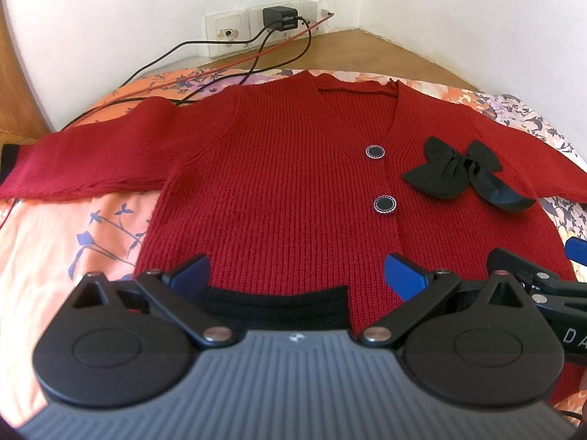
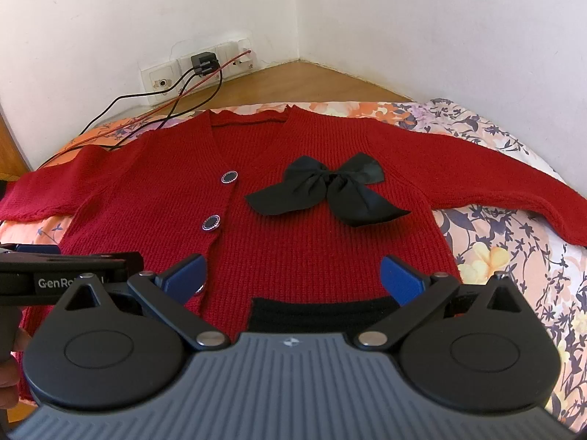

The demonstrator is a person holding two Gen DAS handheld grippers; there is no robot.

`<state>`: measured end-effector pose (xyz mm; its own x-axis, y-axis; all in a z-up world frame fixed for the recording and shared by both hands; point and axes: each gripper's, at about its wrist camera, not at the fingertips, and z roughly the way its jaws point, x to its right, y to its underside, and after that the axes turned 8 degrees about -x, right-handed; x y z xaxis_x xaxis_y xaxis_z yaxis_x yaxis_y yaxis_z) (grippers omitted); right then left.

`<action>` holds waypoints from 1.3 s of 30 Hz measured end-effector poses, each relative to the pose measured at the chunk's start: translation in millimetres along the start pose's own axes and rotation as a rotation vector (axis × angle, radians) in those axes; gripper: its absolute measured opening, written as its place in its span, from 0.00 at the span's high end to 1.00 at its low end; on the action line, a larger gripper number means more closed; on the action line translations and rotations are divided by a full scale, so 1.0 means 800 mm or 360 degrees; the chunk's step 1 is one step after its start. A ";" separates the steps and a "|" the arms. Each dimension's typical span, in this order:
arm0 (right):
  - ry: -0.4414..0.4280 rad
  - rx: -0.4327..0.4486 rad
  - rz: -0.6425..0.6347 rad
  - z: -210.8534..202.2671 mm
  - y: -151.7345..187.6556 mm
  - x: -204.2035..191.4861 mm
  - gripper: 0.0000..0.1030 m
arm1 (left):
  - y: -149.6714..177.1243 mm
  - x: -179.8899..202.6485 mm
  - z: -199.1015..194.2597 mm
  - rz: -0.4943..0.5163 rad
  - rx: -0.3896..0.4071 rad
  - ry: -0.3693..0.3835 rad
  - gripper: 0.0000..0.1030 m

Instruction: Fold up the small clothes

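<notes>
A small red knit cardigan (image 1: 279, 183) (image 2: 293, 227) lies flat and face up on a floral bedsheet (image 1: 44, 249), sleeves spread to both sides. It has a black bow (image 1: 462, 172) (image 2: 330, 190), two round black buttons (image 1: 375, 152) (image 2: 228, 176) and a black ribbed hem (image 1: 271, 308) (image 2: 323, 311). My left gripper (image 1: 297, 275) is open over the hem's left half, blue fingers (image 1: 192, 275) apart. Over the hem's right half my right gripper (image 2: 293, 275) stands open too, and it also shows at the right edge of the left wrist view.
A wall socket strip with a black charger (image 1: 279, 18) (image 2: 203, 62) sits behind the bed, and black and red cables (image 1: 220, 69) trail onto the sheet near the left sleeve. A wooden ledge (image 2: 293, 84) and white walls bound the far side.
</notes>
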<state>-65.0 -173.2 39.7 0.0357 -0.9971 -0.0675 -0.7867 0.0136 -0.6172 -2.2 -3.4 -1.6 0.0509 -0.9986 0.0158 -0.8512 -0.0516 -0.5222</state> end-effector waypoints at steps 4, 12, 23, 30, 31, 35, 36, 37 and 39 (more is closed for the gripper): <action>0.0000 -0.0001 -0.0001 0.001 0.000 0.000 0.00 | 0.000 0.000 0.000 0.0001 -0.0001 0.0000 0.00; -0.0009 -0.0014 0.0020 0.004 0.001 0.004 0.00 | 0.002 0.002 0.006 0.0006 -0.0012 0.0003 0.00; -0.0050 0.0030 0.0222 0.001 -0.009 0.066 0.00 | -0.004 0.009 0.012 -0.0017 -0.0040 0.0012 0.00; -0.0014 0.0074 0.0436 0.000 -0.013 0.138 0.00 | -0.006 0.022 0.013 0.0012 -0.0051 0.0023 0.00; -0.0004 0.0078 0.0466 0.002 -0.014 0.150 0.00 | -0.006 0.024 0.014 0.0015 -0.0053 0.0026 0.00; 0.0023 0.0087 0.0596 0.006 -0.013 0.197 0.00 | -0.009 0.034 0.017 0.0024 -0.0068 0.0038 0.00; 0.0035 0.0087 0.0623 0.008 -0.013 0.209 0.00 | -0.009 0.036 0.018 0.0027 -0.0072 0.0037 0.00; 0.0053 0.0084 0.0653 0.011 -0.012 0.221 0.00 | -0.009 0.040 0.019 0.0030 -0.0077 0.0037 0.00; 0.0092 0.0074 0.0709 0.015 -0.009 0.245 0.00 | -0.009 0.046 0.022 0.0036 -0.0086 0.0045 0.00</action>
<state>-44.5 -367.8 21.4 -0.3357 -0.8957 -0.2917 -0.6889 0.4447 -0.5725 15.1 -39.4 -12.4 0.0170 -0.9994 0.0290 -0.8789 -0.0287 -0.4762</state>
